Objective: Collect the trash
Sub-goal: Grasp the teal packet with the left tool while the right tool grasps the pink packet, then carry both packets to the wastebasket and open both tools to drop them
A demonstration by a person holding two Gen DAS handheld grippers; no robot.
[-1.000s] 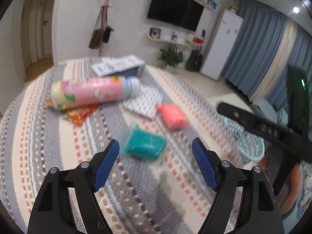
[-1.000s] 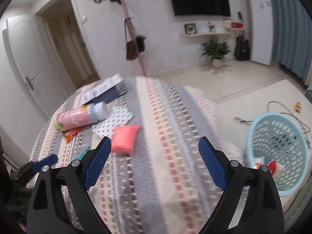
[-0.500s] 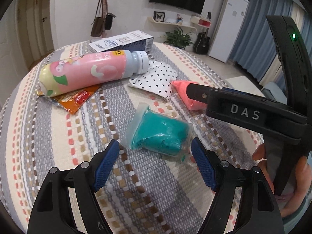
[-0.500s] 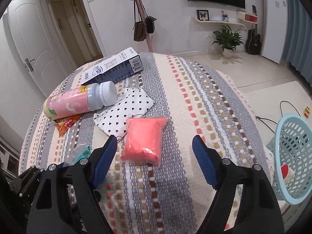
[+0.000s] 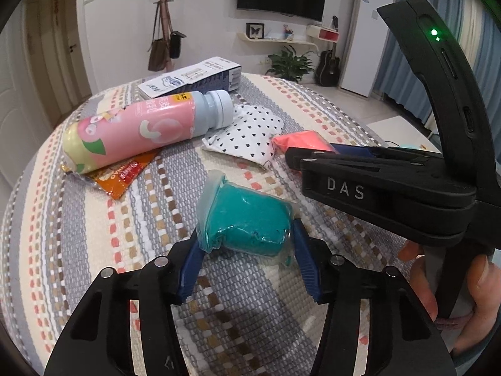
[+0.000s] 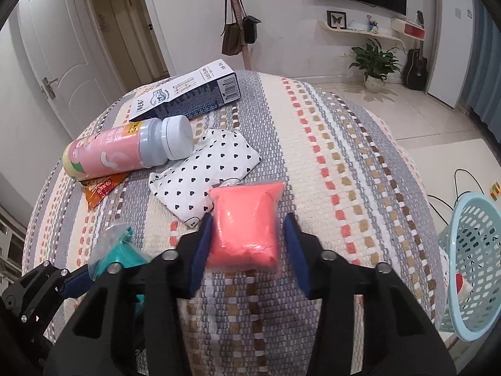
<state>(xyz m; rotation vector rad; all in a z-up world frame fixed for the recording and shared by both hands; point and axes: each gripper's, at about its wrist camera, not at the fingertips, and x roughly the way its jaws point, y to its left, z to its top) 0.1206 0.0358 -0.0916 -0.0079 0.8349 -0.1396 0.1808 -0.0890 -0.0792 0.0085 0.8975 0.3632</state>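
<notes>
A teal clay packet (image 5: pixel 247 219) lies on the striped cloth, and my left gripper (image 5: pixel 245 250) has its blue pads closed against both its sides. A coral clay packet (image 6: pixel 245 225) lies between the pads of my right gripper (image 6: pixel 247 244); the left pad touches it, the right pad stands a little apart. The teal packet also shows in the right wrist view (image 6: pixel 119 250). A pink bottle (image 5: pixel 137 128) lies on an orange wrapper (image 5: pixel 120 174). A heart-print pouch (image 6: pixel 203 169) and a blue-white carton (image 6: pixel 188 94) lie behind.
A pale blue mesh basket (image 6: pixel 472 266) stands on the floor to the right of the table, with some items inside. The right gripper's body (image 5: pixel 391 188) crosses the right side of the left wrist view. Cables lie on the floor near the basket.
Both grippers moved forward and down onto the packets and narrowed. The left one closed on the teal packet; the right one came around the coral packet.
</notes>
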